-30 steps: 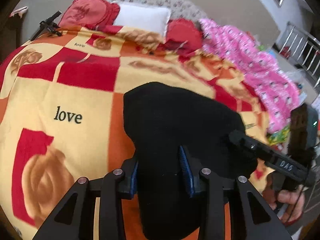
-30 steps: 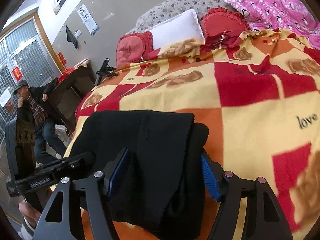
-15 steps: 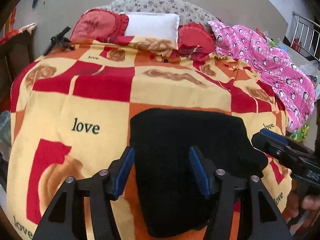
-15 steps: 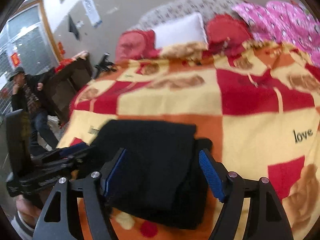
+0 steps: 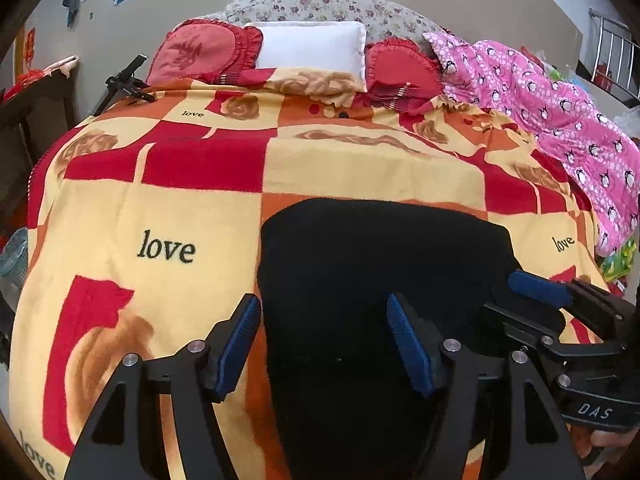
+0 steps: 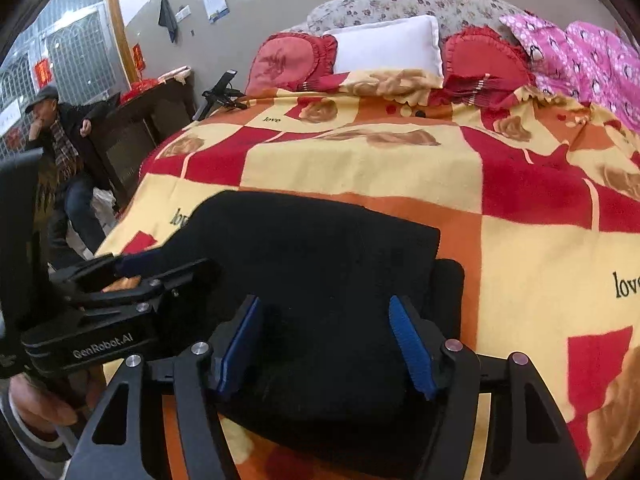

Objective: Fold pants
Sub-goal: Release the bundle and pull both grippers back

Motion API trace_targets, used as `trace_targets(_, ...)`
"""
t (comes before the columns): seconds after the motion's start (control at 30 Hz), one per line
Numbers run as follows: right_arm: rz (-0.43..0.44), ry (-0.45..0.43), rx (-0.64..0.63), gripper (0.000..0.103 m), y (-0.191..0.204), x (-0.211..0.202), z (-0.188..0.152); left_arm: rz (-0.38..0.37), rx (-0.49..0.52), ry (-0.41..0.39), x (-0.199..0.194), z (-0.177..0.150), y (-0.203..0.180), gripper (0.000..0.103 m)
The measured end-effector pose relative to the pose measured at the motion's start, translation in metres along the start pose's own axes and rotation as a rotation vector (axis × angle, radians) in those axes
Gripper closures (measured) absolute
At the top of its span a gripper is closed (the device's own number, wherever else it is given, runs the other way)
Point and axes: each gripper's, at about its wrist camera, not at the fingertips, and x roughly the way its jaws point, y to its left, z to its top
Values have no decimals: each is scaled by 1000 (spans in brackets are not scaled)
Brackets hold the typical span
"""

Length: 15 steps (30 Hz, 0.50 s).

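Note:
The black pants (image 5: 372,264) lie folded in a compact stack on the orange, red and yellow blanket (image 5: 168,208) near the bed's front edge; they also show in the right wrist view (image 6: 320,264). My left gripper (image 5: 324,344) is open above the stack's near end, holding nothing. My right gripper (image 6: 326,342) is open over the stack's near right part, holding nothing. Each gripper shows from the side in the other's view, the right one (image 5: 536,304) at the stack's right edge and the left one (image 6: 132,272) at its left edge.
Two red cushions (image 5: 204,52) and a white pillow (image 5: 312,46) lie at the headboard. A pink quilt (image 5: 560,120) runs along the bed's right side. A black stand (image 6: 218,94), dark furniture and a seated man (image 6: 56,136) are left of the bed.
Both grippers have drawn back and up from the pants. The left gripper's jaws have opened wider. The pants lie still.

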Motion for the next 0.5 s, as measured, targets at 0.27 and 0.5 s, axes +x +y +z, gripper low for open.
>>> trace_targets(0.27, 24, -19, 13, 31, 7, -24, 2, 64, 72, -22, -15, 0, -6, 38)
trace_targets(0.5, 16, -35, 31, 21, 11, -49, -6, 95, 69, -94, -53, -17, -10, 38)
